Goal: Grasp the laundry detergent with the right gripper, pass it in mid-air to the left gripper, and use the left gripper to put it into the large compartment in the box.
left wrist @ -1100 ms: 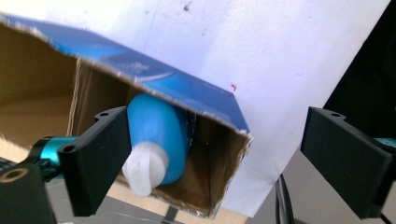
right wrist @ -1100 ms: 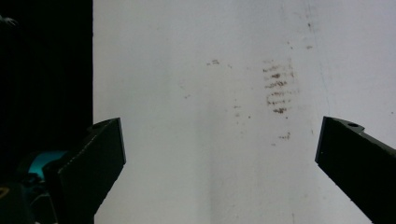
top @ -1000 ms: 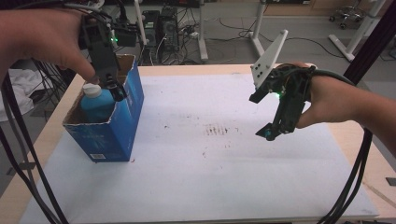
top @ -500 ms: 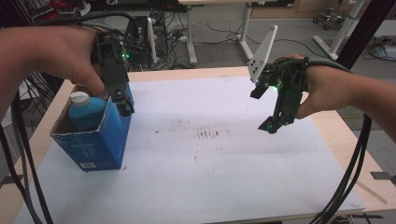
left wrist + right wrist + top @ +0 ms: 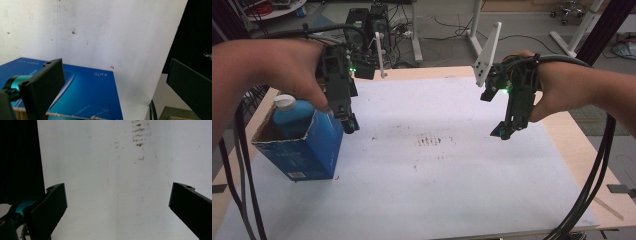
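High view: a blue box (image 5: 302, 145) stands open-topped at about nine o'clock on the white sheet (image 5: 432, 180) covering the table, with a blue bottle (image 5: 292, 116) and its white cap (image 5: 284, 102) upright inside. The left gripper (image 5: 349, 122) hangs just beside the box's upper right edge; the left gripper view shows its jaws spread wide over the box's blue side. The right gripper (image 5: 503, 132) hovers at three o'clock, well apart from the box, jaws spread above dark smudges (image 5: 138, 135) on bare sheet.
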A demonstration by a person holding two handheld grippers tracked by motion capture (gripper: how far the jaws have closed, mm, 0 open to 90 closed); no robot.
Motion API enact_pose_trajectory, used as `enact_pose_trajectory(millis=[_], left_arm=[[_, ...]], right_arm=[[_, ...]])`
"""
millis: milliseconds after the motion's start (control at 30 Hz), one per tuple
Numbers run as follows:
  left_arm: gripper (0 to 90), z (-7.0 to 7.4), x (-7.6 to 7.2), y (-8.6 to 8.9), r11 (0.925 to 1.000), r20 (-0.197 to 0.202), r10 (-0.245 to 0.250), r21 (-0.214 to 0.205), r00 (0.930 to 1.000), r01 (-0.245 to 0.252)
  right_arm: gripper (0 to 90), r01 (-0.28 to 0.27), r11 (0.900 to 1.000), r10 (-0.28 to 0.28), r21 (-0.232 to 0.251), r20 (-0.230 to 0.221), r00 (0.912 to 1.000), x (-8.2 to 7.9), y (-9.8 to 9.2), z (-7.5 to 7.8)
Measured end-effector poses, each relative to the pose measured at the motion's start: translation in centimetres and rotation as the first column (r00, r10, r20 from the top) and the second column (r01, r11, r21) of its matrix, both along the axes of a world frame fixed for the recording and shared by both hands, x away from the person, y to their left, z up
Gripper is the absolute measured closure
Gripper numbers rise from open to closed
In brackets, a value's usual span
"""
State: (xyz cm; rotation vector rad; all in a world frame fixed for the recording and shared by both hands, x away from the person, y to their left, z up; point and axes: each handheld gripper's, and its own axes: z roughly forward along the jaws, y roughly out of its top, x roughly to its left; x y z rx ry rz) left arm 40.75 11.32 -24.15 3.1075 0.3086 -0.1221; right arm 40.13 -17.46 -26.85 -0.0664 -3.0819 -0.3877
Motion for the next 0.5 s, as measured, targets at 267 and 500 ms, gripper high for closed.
enact_pose_trajectory(millis=[267,500], left_arm=[[1.7,-0.3,0.6,-0.5,1.0,-0.003,-0.007,0.001,1.0,0.007],[1.7,0.0,1.0,-0.4,1.0,0.004,0.002,-0.006,1.0,-0.002]], right_arm=[[0.9,0.001,1.0,-0.001,-0.009,-0.005,1.0,0.4,0.1,-0.6],[0.9,-0.002,0.9998,0.002,-0.02,-0.012,0.9999,0.3,0.3,-1.3]])
